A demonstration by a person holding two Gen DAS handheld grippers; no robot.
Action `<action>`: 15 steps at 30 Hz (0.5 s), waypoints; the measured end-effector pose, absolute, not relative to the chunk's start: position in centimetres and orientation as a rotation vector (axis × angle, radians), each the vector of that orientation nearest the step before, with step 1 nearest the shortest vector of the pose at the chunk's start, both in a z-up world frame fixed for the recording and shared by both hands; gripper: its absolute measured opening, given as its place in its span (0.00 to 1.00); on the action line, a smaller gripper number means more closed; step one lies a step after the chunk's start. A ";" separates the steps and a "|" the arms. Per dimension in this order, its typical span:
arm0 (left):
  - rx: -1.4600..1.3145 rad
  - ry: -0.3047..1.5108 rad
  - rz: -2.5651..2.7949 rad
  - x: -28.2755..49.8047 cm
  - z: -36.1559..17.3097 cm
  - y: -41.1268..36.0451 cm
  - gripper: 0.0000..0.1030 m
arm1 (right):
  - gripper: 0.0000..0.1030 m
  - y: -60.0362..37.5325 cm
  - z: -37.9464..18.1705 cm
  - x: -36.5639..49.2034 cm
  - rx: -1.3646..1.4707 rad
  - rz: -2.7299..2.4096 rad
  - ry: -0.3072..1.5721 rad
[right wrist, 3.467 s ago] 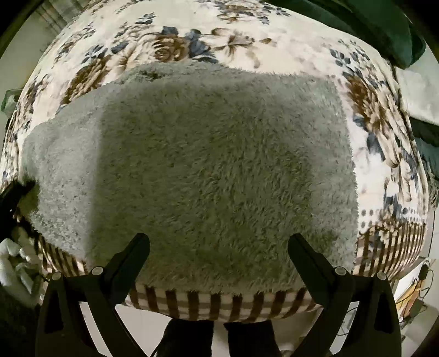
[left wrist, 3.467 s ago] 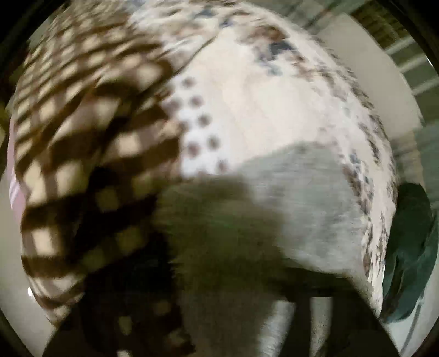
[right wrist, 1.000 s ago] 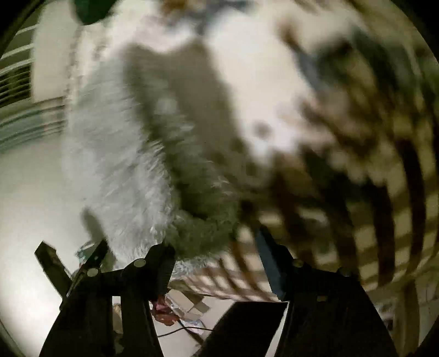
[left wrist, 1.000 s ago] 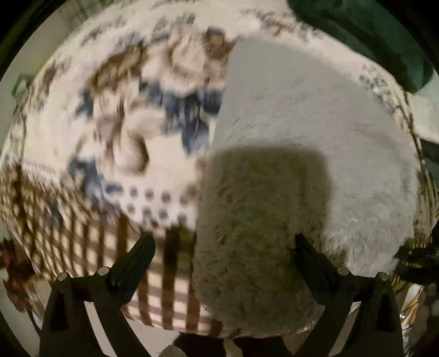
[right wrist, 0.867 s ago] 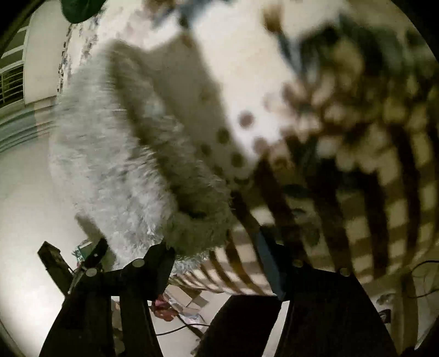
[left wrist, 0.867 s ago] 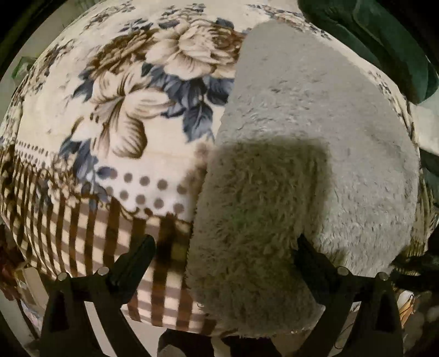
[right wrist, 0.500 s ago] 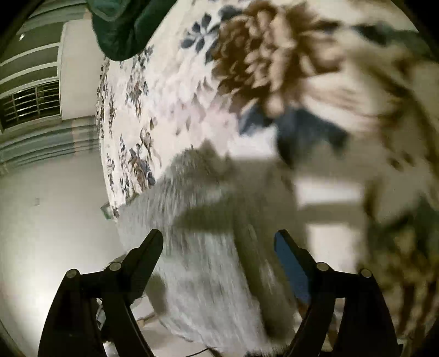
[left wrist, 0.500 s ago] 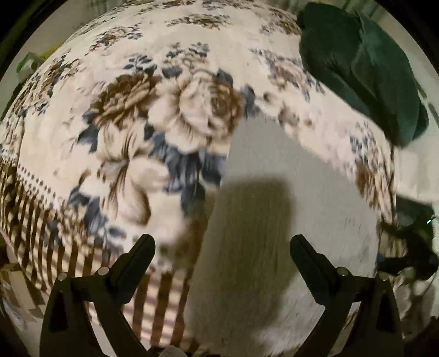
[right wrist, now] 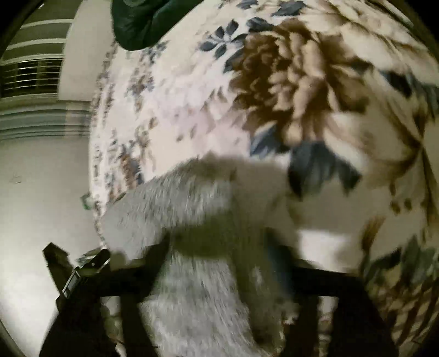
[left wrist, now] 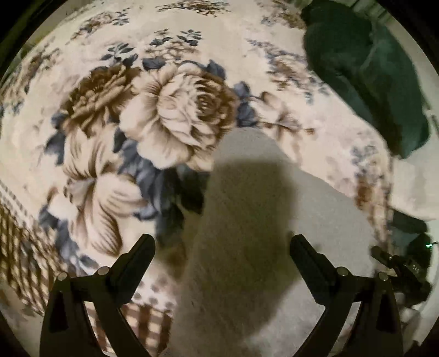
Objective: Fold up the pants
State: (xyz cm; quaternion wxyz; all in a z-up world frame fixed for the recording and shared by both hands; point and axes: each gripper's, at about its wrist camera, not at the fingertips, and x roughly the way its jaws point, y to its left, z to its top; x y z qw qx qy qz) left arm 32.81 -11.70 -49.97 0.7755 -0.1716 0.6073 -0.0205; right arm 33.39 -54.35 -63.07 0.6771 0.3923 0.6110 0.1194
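Observation:
The grey fleece pants (left wrist: pixel 255 219) lie folded into a narrow bundle on the flowered blanket (left wrist: pixel 175 118). My left gripper (left wrist: pixel 219 247) hovers above the near end of the bundle, jaws wide apart and empty. In the right wrist view, the pants (right wrist: pixel 197 261) fill the lower middle and their fluffy edge lies between the jaws of my right gripper (right wrist: pixel 219 263). That view is blurred and the fingertips are hidden by the fleece, so its grip is unclear.
A dark green cloth (left wrist: pixel 367 74) lies at the far right of the bed, also at the top of the right wrist view (right wrist: pixel 137 19). The blanket's checked border (left wrist: pixel 22 241) marks the near edge. A white wall and window blinds (right wrist: pixel 33 82) stand beyond the bed.
My left gripper has pulled back and up, so the pants look smaller. My right gripper has swung over the pants and dropped onto their edge, with fleece now between its jaws.

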 end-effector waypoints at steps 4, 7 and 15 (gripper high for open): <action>-0.432 1.360 -0.134 30.8 -51.7 -12.3 0.98 | 0.99 -52.9 -66.8 30.7 0.968 0.368 1.488; -0.461 1.430 -0.153 30.1 -55.2 -12.3 0.98 | 1.00 -50.9 -70.4 29.5 0.998 0.402 1.576; -0.754 1.345 -0.302 29.0 -57.2 -9.3 0.53 | 0.63 -48.3 -70.2 29.6 1.106 0.539 1.467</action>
